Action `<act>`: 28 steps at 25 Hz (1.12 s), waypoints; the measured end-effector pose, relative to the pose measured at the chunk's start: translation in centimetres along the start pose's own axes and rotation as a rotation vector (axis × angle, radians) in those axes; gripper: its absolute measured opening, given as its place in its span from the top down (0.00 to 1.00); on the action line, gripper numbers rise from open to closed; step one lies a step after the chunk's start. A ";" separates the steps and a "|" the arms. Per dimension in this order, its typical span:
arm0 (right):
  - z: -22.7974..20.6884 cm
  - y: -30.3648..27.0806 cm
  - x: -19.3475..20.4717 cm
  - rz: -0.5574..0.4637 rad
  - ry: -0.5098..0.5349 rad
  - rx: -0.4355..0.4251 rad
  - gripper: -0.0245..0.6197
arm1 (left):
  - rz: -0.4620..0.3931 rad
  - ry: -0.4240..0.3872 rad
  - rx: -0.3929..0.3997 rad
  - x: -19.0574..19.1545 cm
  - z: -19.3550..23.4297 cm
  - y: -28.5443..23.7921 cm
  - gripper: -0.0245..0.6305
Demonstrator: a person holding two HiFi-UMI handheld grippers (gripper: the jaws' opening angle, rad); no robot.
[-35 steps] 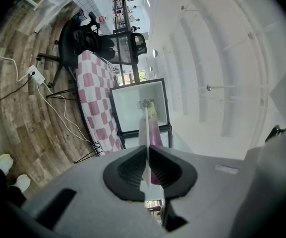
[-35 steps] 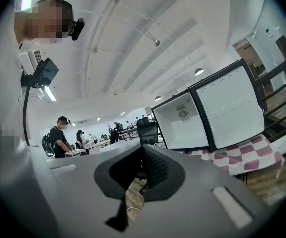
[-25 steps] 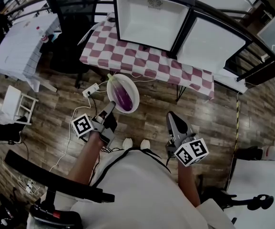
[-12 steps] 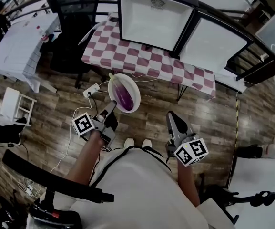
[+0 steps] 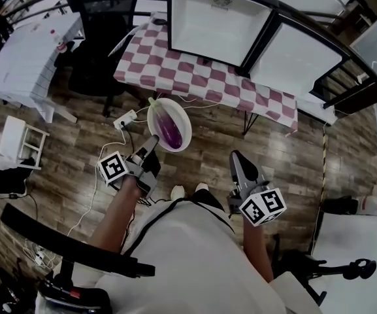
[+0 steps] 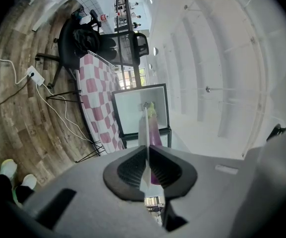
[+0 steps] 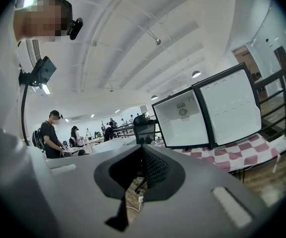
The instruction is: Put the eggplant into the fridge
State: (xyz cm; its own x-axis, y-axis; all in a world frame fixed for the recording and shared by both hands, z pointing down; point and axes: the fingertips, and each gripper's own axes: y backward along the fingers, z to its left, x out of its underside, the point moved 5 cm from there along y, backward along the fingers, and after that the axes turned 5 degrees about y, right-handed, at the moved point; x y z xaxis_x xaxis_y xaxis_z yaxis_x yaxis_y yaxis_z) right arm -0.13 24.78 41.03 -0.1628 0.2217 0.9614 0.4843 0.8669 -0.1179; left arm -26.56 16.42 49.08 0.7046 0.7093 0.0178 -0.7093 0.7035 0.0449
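Observation:
A purple eggplant [image 5: 170,129] lies in a white plate [image 5: 187,131], which hangs over the wooden floor in front of the checkered table [image 5: 195,80]. My left gripper [image 5: 153,140] is shut on the plate's near rim. In the left gripper view the plate [image 6: 144,128] shows edge-on between the pads, with the eggplant [image 6: 155,133] just behind it. On the table stands the white fridge [image 5: 217,21], its inside open to me and its door [image 5: 293,61] swung to the right. My right gripper [image 5: 236,157] is shut and empty, level with the left one, and faces the fridge [image 7: 182,120].
A black office chair [image 5: 100,38] stands left of the table. A power strip [image 5: 126,120] and white cables lie on the floor under the plate. A white table [image 5: 18,64] is further left. People [image 7: 51,133] stand far off in the room.
Both grippers and the plate with the eggplant have edged forward toward the checkered table. The grip on the plate is unchanged.

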 end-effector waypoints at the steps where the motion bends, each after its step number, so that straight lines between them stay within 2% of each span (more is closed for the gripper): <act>1: 0.1 -0.1 0.0 0.004 0.000 -0.003 0.95 | -0.003 0.005 0.002 -0.1 0.0 0.1 0.92; 15: -0.7 -2.1 0.0 0.019 0.002 -0.014 0.95 | -0.028 0.008 -0.010 -1.4 1.0 -0.3 0.92; 22: -3.1 -4.5 -1.0 0.010 -0.001 -0.035 0.95 | -0.035 0.000 -0.020 -2.6 0.9 -3.0 0.92; 28: -6.9 -6.9 -1.5 0.023 -0.022 -0.019 0.95 | -0.039 0.001 -0.021 -3.7 1.0 -7.4 0.92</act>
State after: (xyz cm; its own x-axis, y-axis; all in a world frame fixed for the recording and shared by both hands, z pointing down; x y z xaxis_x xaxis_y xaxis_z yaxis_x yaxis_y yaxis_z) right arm 2.72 15.41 42.08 -0.1697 0.2515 0.9529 0.5042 0.8529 -0.1353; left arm -23.94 8.54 49.65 0.7318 0.6814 0.0158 -0.6815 0.7314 0.0241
